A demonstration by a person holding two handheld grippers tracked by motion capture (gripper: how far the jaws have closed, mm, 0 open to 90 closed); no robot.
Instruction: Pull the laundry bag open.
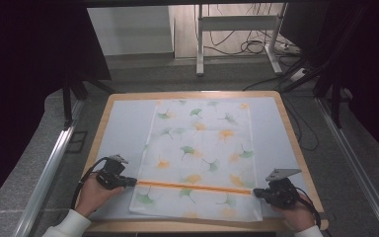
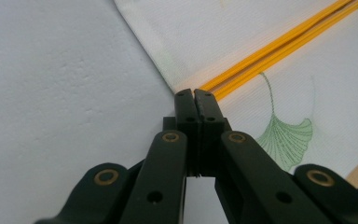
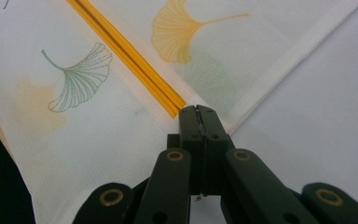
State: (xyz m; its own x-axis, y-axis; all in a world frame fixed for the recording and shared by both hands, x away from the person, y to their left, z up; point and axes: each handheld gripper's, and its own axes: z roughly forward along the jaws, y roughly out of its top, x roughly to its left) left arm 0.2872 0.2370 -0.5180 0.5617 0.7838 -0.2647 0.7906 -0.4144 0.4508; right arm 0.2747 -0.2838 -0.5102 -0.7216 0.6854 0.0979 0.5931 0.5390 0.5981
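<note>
- Cloth (image 1: 200,158) printed with ginkgo leaves lay flat in the middle of the tabletop (image 1: 123,123), its near hem close to the near edge and an orange stripe (image 1: 192,186) crossing it from side to side.
- Left tool (image 1: 131,181) had its jaws clenched tight at the cloth's left edge, right where the orange stripe ended; in the left gripper view the tips (image 2: 195,95) met the hem there, though whether fabric was pinched between them could not be told.
- Right tool (image 1: 257,192) was likewise clenched at the stripe's right end, on the cloth's right edge; the right gripper view put its tips (image 3: 196,112) on the hem beside the stripe (image 3: 126,56).
- Both tools sat low on the tabletop, mirror fashion, near its two near corners, each held by a hand (image 1: 93,193) coming in from the near edge.
- Judged from this, the step in hand was a fold along the stripe: both sides would need lifting together and evenly, with the stripe kept taut between them so that it does not sag.
- A grip on a single layer of hem only, not on the pale mat beneath, would serve best; an uneven lift would likely skew the fold.
</note>
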